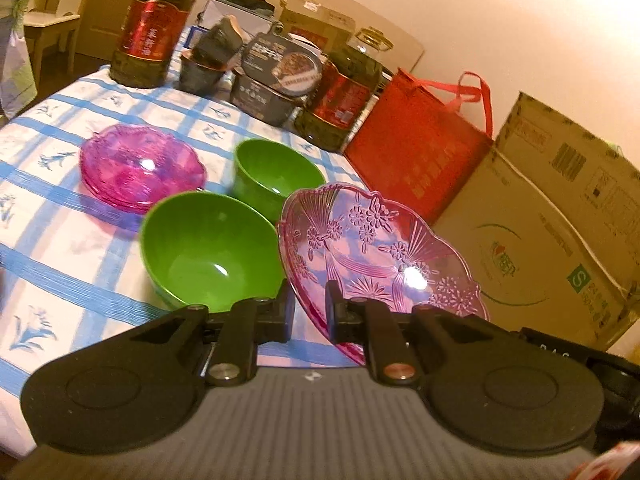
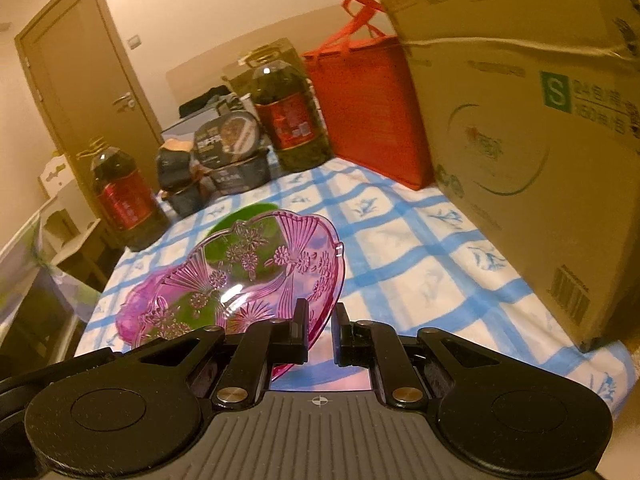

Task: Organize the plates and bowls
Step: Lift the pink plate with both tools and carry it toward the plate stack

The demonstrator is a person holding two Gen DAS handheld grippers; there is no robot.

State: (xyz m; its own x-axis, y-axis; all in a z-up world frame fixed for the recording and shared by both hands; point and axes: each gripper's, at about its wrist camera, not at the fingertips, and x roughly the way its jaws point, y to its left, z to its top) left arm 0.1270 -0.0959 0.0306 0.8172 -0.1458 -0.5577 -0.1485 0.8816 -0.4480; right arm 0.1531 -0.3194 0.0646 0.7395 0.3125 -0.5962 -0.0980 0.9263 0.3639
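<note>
A clear pink patterned plate [image 1: 372, 248] is held tilted above the table. My left gripper [image 1: 310, 312] is shut on its near rim. My right gripper [image 2: 322, 330] is shut on the same plate's [image 2: 240, 280] other rim. Two green bowls stand on the checked tablecloth: a near one [image 1: 208, 248] just left of the left gripper and a far one [image 1: 276, 172]. A stack of pink plates [image 1: 140, 168] sits further left. Part of a green bowl [image 2: 244, 216] shows behind the held plate in the right wrist view.
Two large oil bottles [image 1: 154, 24] [image 1: 344, 92], dark food tubs [image 1: 268, 80], a red bag [image 1: 416, 148] and a big cardboard box [image 2: 520, 128] line the back and right of the table [image 2: 420, 248]. A door [image 2: 84, 76] stands at the left.
</note>
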